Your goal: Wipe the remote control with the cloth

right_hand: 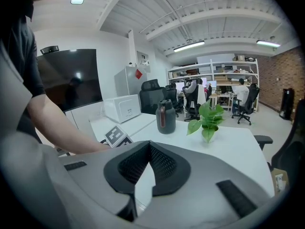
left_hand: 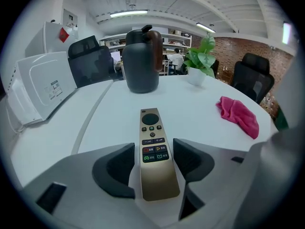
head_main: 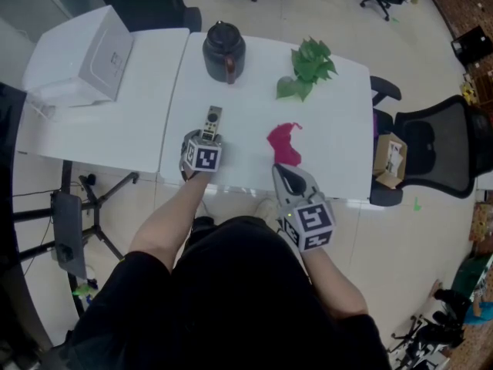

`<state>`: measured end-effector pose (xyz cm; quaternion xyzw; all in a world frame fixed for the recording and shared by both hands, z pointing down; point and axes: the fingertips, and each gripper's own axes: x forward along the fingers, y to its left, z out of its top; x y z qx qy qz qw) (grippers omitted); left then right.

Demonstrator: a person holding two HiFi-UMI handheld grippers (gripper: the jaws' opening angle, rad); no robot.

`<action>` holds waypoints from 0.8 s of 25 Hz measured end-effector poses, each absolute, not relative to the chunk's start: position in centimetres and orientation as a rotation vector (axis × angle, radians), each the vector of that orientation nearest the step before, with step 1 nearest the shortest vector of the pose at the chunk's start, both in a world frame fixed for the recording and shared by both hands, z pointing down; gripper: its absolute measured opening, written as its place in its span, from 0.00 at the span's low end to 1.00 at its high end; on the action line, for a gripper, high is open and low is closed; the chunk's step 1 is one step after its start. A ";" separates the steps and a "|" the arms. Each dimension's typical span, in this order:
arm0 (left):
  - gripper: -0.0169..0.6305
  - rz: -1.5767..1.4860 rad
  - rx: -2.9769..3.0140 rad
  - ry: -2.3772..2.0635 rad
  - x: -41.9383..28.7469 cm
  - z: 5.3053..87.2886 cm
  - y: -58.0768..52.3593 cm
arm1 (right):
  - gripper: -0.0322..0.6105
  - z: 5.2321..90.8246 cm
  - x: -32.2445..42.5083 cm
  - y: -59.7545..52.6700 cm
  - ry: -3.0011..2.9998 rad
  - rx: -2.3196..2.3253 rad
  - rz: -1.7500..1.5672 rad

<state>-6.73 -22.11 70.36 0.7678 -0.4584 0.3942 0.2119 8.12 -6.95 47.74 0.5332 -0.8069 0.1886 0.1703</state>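
A gold remote control point(head_main: 212, 122) lies flat on the white table point(head_main: 339, 122), buttons up. My left gripper point(head_main: 208, 136) reaches over the table's front edge and straddles the near end of the remote point(left_hand: 155, 151). In the left gripper view its jaws point(left_hand: 153, 168) stand open, with a thin strip of table showing on each side of the remote. A crumpled pink cloth point(head_main: 285, 145) lies to the right of the remote, also seen as the pink cloth point(left_hand: 238, 116). My right gripper point(head_main: 283, 174) hovers just short of the cloth at the table's front edge, shut and empty point(right_hand: 149, 149).
A dark kettle point(head_main: 224, 51) stands at the back of the table, a small green plant point(head_main: 308, 68) to its right. A white box-shaped appliance point(head_main: 85, 56) sits on the adjoining table at left. A black office chair point(head_main: 431, 156) stands off the right edge.
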 end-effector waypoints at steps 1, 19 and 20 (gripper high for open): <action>0.42 1.102 2.127 -1.273 -6.8 70.5 -22.1 | 0.06 47.9 8.2 -7.0 -2.292 1.514 0.531; 0.35 1.065 2.277 -1.258 -6.8 67.6 -22.1 | 0.06 48.4 8.6 -6.7 -2.288 1.531 0.536; 0.35 1.055 2.296 -1.254 -6.7 67.1 -21.9 | 0.06 48.4 8.6 -6.6 -2.289 1.531 0.535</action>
